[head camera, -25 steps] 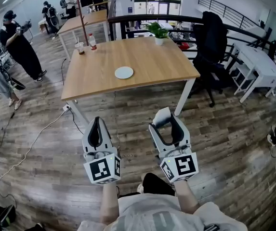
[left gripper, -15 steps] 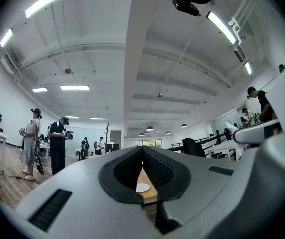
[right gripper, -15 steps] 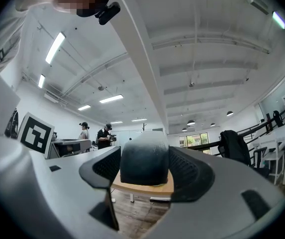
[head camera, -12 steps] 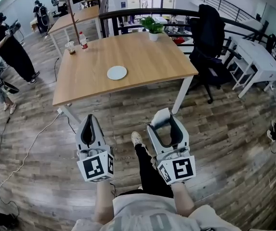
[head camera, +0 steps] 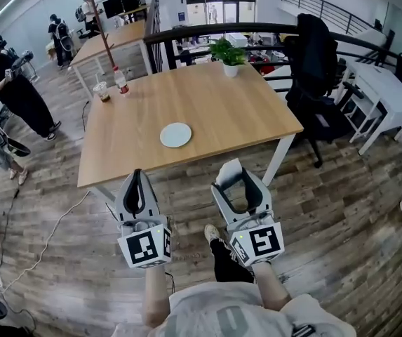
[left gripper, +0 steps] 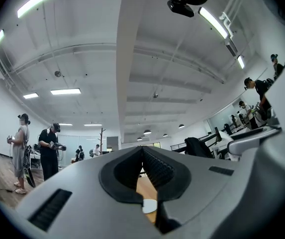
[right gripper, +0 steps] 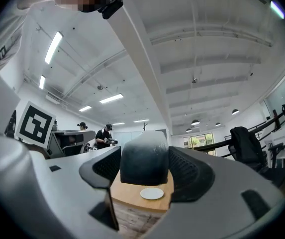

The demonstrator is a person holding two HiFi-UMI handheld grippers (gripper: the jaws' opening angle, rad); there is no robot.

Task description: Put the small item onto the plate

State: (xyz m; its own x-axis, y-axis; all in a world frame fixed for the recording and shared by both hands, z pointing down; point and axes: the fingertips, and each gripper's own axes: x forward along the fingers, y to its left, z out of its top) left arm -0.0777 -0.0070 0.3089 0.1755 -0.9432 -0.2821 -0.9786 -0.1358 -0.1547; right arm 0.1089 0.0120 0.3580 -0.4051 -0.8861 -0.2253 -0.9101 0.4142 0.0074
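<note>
1. Wooden tabletop [head camera: 208, 104] in head view, with a white plate [head camera: 176, 135] lying flat near its front middle. A bottle [head camera: 121, 81] and a cup [head camera: 102, 91] stand at the far left corner, a potted plant [head camera: 229, 48] at the far edge, and a black chair [head camera: 318, 62] off the right side. Both grippers are held over the plank floor [head camera: 341, 209], short of the tabletop's near edge. Left gripper [head camera: 138, 177]: jaws pressed together, empty. Right gripper [head camera: 240, 182]: jaws pinching the small item [head camera: 230, 172], which is pale and rounded. The item is well apart from the plate and not over the tabletop. People [head camera: 17, 90] stand at far left.
2. Left gripper view: left gripper [left gripper: 143, 153] jaws meet at the tips, with the dark ribbed pads [left gripper: 154, 171] touching and nothing between them. Below the tips a sliver of tabletop [left gripper: 144, 189] and an edge of the plate [left gripper: 149, 206] show. Ceiling lights above, people [left gripper: 47, 151] at left.
3. Right gripper view: right gripper [right gripper: 143, 164] jaws are clamped on the small item [right gripper: 143, 151], a grey-white rounded block that fills the gap between the dark pads [right gripper: 189, 171]. The plate [right gripper: 152, 193] sits on the tabletop [right gripper: 127, 195], seen under the item and apart from it. A chair [right gripper: 246, 148] at right, people [right gripper: 105, 136] behind the left jaw.
</note>
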